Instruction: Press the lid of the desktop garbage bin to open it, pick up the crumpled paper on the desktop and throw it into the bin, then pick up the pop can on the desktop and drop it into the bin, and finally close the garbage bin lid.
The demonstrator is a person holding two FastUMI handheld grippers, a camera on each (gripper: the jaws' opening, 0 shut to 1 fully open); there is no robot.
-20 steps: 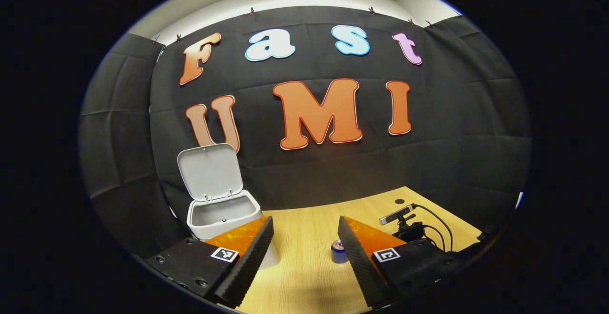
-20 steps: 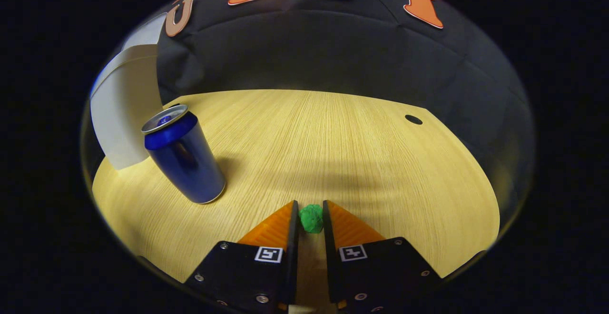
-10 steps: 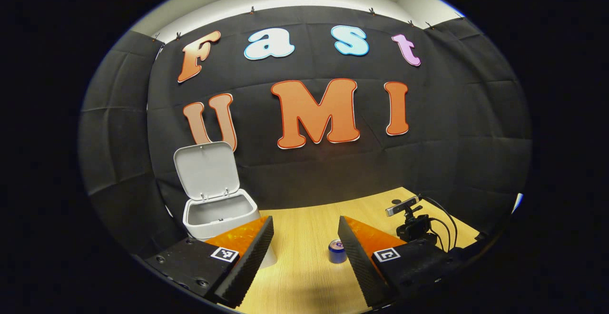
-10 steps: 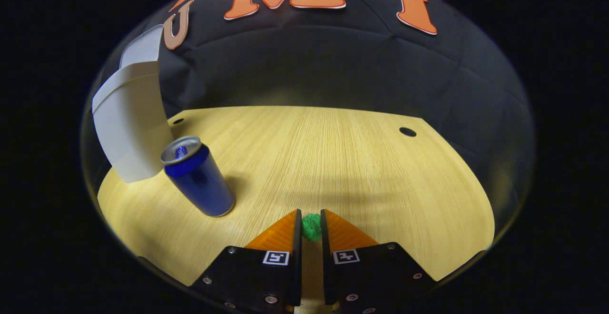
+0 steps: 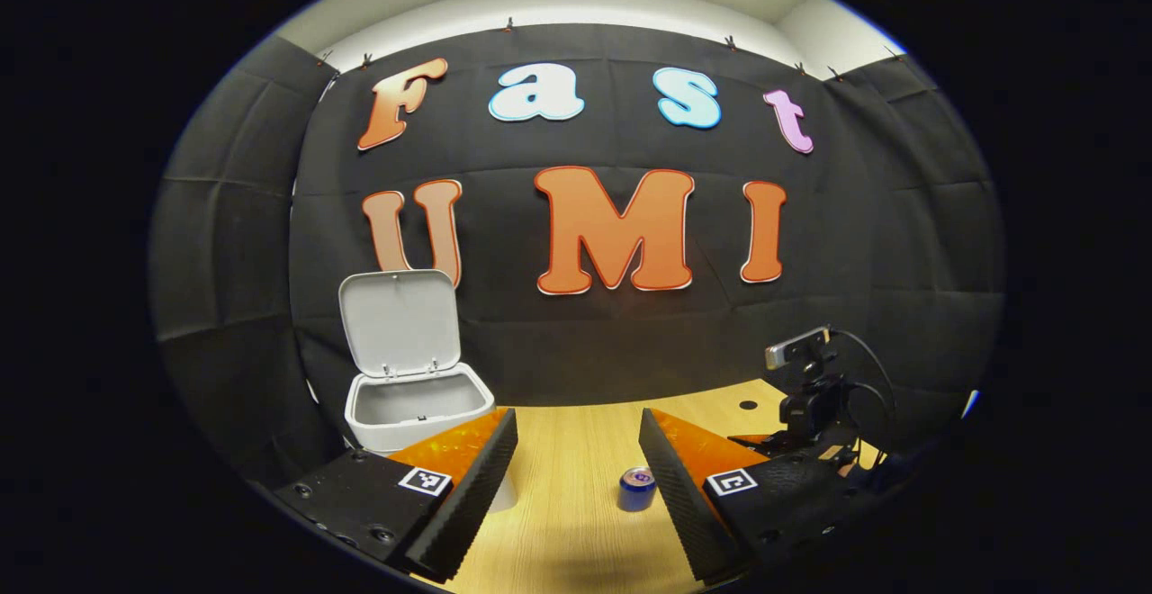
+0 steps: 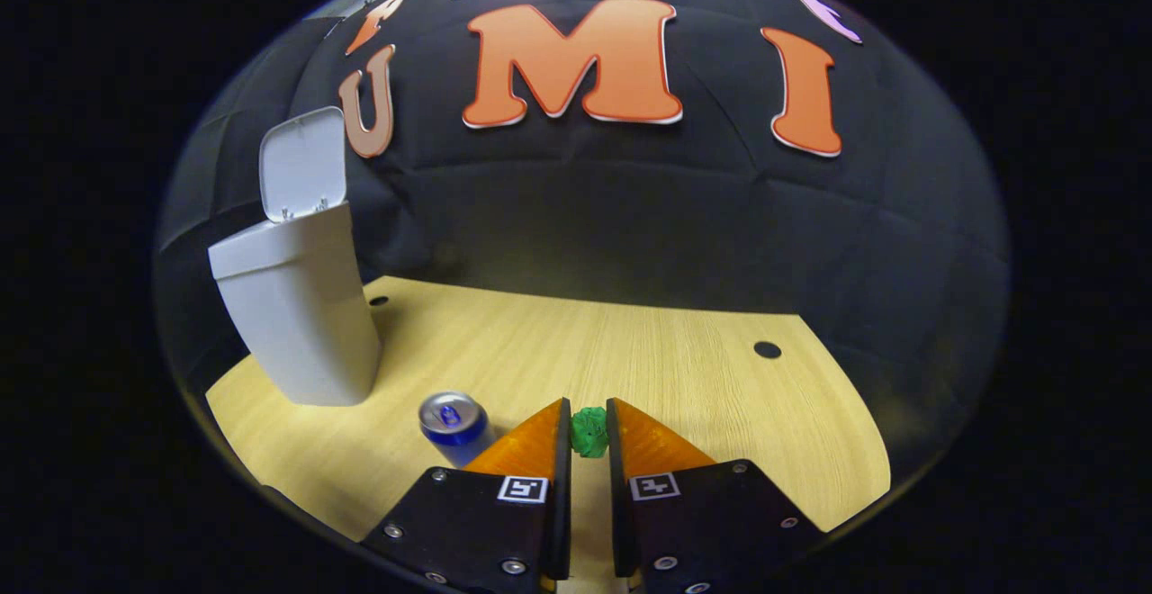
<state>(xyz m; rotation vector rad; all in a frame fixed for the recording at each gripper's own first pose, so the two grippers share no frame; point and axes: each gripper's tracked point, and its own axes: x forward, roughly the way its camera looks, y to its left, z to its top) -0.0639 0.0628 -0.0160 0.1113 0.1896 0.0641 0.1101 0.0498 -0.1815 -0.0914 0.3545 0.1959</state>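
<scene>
Desk edges: in the right gripper view the wooden desk (image 6: 630,351) ends at the black cloth wall on the far side; its left and right corners are cut at an angle, and a small round hole (image 6: 767,349) sits near the far right edge.
Open room: the middle and the right part of the desk are bare wood, between the bin and the hole.
Bin: the white garbage bin (image 6: 297,315) stands at the far left of the desk, close to the wall. Its lid (image 6: 302,162) is up, almost upright, behind the opening.
Bin inside: in the left gripper view the bin (image 5: 418,409) shows a pale inner wall below the raised lid (image 5: 399,321); I cannot see the bottom.
Pop can: the blue pop can (image 6: 453,426) stands upright on the desk, near, to the right of the bin and just left of the right gripper; also seen as (image 5: 638,489).
Right gripper: the right gripper (image 6: 589,432) has its fingers clenched on the green crumpled paper (image 6: 590,430), above the desk.
Left gripper: the left gripper (image 5: 576,472) has its fingers released, wide apart, with nothing between them.
Right side: in the left gripper view, the right gripper with a small camera (image 5: 796,346) and cables on top is at the right of the desk.
</scene>
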